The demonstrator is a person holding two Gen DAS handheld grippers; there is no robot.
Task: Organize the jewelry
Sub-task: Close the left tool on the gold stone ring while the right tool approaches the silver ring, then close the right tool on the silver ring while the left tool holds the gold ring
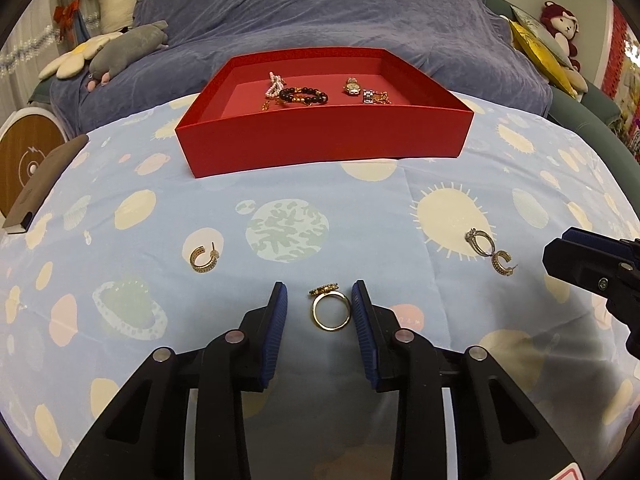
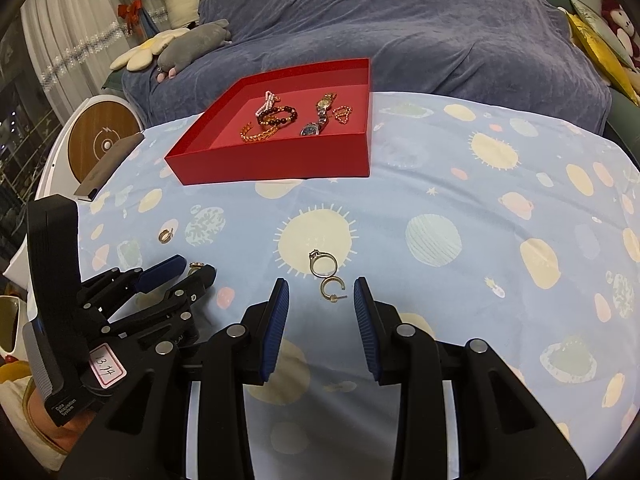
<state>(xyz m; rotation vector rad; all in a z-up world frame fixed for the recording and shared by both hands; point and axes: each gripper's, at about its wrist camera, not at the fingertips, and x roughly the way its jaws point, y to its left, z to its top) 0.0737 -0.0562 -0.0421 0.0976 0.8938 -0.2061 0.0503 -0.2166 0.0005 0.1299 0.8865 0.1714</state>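
Observation:
A red box (image 1: 320, 142) (image 2: 272, 160) at the back of the table holds bracelets (image 1: 303, 95) and watches (image 2: 318, 120). My left gripper (image 1: 319, 298) is open with a gold ring (image 1: 331, 311) lying between its fingers; it also shows in the right wrist view (image 2: 192, 270). A gold hoop earring (image 1: 205, 258) (image 2: 165, 236) lies to its left. My right gripper (image 2: 319, 294) is open around a second gold hoop earring (image 2: 333, 287) (image 1: 502, 262), with a silver ring (image 2: 323, 262) (image 1: 480, 240) just beyond it.
The table carries a light blue cloth with planets and suns (image 1: 448, 216). A brown case (image 1: 44, 184) and a round wooden charger (image 2: 105, 142) lie at the left edge. A purple-covered sofa (image 1: 320, 12) with plush toys stands behind.

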